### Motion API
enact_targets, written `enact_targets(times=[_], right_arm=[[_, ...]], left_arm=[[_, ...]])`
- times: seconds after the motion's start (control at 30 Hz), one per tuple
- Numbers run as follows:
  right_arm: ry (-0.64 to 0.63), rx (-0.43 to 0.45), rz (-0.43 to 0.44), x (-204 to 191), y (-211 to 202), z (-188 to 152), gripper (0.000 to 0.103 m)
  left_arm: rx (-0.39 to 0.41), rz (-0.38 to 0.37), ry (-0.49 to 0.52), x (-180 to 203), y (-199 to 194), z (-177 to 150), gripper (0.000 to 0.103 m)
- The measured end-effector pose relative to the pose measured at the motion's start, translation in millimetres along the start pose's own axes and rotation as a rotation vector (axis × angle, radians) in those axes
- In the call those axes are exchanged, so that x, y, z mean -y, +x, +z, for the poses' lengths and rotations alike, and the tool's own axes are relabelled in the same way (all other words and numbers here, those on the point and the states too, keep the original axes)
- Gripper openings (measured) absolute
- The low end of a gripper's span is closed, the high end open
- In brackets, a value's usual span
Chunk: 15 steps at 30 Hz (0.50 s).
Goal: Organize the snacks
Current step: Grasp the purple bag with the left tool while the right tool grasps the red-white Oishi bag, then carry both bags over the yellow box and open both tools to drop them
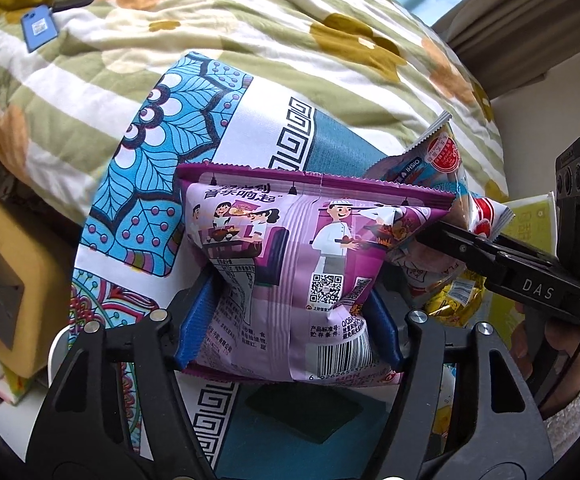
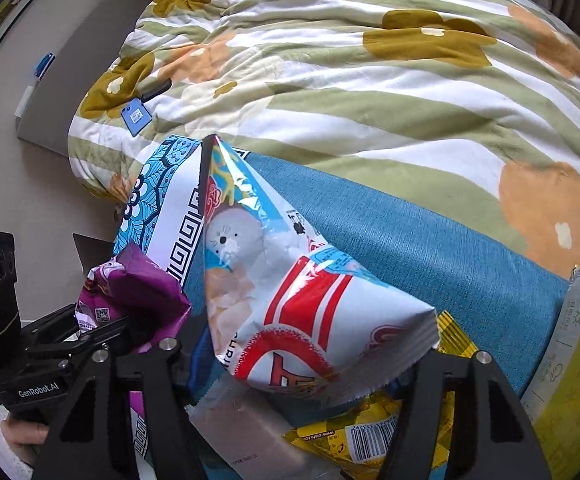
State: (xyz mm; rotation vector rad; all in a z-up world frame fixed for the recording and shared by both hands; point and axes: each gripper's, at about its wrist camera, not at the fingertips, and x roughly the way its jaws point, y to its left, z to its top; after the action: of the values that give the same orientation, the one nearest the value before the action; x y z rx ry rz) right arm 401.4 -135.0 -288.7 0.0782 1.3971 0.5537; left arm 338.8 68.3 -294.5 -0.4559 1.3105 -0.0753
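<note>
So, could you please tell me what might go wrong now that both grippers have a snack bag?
1. The left gripper squeezes the puffy purple snack bag; it could burst or slide out.
2. The right gripper pinches the white seal-print bag low; it may flop and snag the yellow packet beneath.

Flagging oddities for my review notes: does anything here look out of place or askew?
Mostly no. One oddity: a blue phone-like slab lies on the striped floral quilt, away from the snacks. The purple snack bag is dented where the left fingers squeeze it.
</note>
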Motion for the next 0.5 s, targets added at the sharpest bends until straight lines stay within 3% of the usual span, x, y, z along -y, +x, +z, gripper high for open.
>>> enact_targets(times=[0.27, 0.5], right_arm=[[0.051, 0.101, -0.023, -11.1, -31.4, -6.5, 0.056], [0.115, 0.193, -0.066, -22.6, -75.0, -20.6, 0.056]], left_arm=[[0.059, -0.015, 0.075, 7.4, -39.3, 5.9, 0.065], [0.134, -0.041, 0.200, 33.2, -86.7, 17.6, 0.065]])
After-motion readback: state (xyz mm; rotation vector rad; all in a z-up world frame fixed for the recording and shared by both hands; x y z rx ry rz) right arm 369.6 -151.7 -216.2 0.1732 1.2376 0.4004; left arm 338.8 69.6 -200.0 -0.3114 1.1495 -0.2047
